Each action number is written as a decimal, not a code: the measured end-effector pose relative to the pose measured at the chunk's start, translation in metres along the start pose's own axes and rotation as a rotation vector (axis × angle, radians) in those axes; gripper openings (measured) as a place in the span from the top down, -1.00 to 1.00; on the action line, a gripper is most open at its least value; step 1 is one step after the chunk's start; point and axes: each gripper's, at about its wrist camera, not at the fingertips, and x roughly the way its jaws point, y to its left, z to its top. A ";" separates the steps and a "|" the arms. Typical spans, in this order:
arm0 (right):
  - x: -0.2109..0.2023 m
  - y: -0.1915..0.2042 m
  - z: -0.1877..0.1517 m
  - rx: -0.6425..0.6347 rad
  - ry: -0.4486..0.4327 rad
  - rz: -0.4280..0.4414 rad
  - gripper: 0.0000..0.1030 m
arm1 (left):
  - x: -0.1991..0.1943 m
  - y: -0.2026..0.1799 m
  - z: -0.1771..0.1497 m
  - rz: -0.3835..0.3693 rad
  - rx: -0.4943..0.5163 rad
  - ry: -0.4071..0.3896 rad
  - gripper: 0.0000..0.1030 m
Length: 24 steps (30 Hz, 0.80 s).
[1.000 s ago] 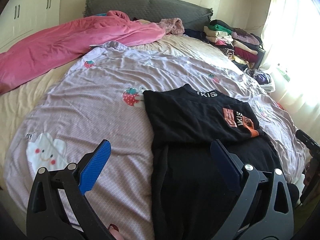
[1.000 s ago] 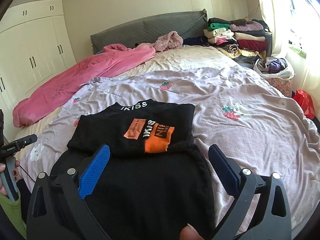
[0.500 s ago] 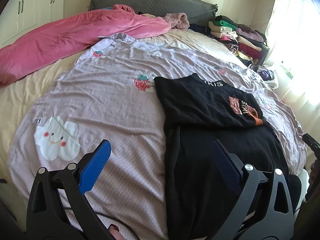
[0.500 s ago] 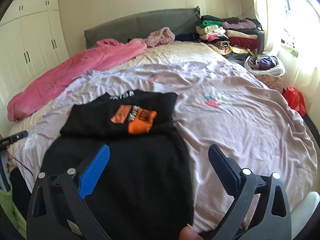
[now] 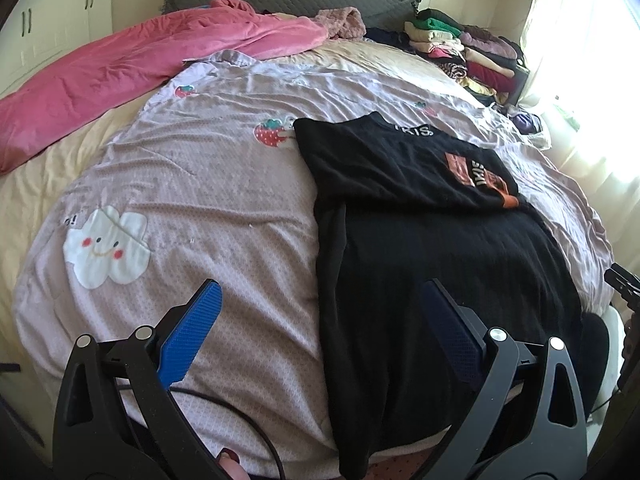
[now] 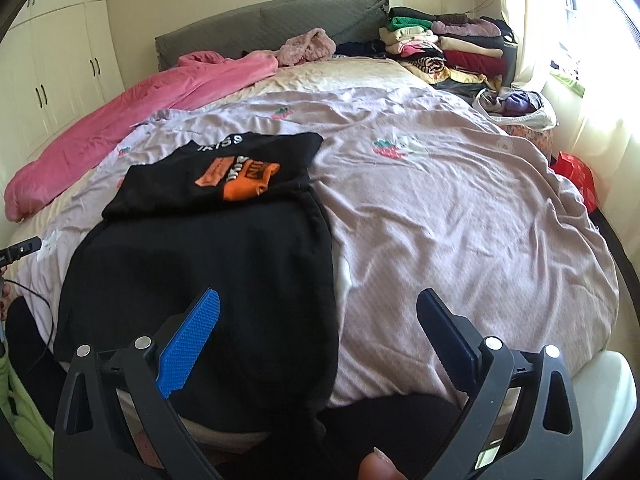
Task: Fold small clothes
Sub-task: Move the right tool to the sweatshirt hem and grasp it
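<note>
Left side first: pink blanket (image 5: 132, 64) bunched along the far-left edge of the bed, lilac bedspread (image 5: 208, 184) w/ a cloud patch and strawberries spread across the middle. Left hand-held gripper (image 5: 316, 312) hangs over the near edge, jaws wide apart, nothing in them, one blue pad above bare bedspread, the other above dark cloth. Moving right: the black shirt (image 5: 420, 216) lies flat near the foot of the bed, top part w/ the orange logo already laid back over the body, so looks like one fold is in. Lower half runs long toward the near edge and droops off it, so I'd say roughly midway; bottom hem needs bringing up, maybe the sides too. Right hand-held gripper (image 6: 318, 312) also released and empty, hovering w/ its left pad over the shirt's lower right part, its other pad over bedspread. Far right by the headboard: pile of clothes (image 6: 444, 46); can't tell which are done.
</note>
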 end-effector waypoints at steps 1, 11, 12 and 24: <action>0.001 0.000 -0.001 0.000 0.002 0.000 -0.91 | 0.000 0.000 -0.002 0.002 0.002 0.007 -0.81; 0.005 0.004 -0.013 -0.022 0.041 0.012 -0.91 | 0.000 0.003 -0.025 0.004 0.007 0.050 -0.81; 0.006 0.005 -0.014 -0.024 0.046 0.013 -0.91 | 0.001 0.002 -0.028 0.001 0.009 0.056 -0.81; 0.014 0.010 -0.022 -0.040 0.097 0.028 -0.91 | 0.022 -0.021 -0.058 -0.075 0.057 0.167 -0.63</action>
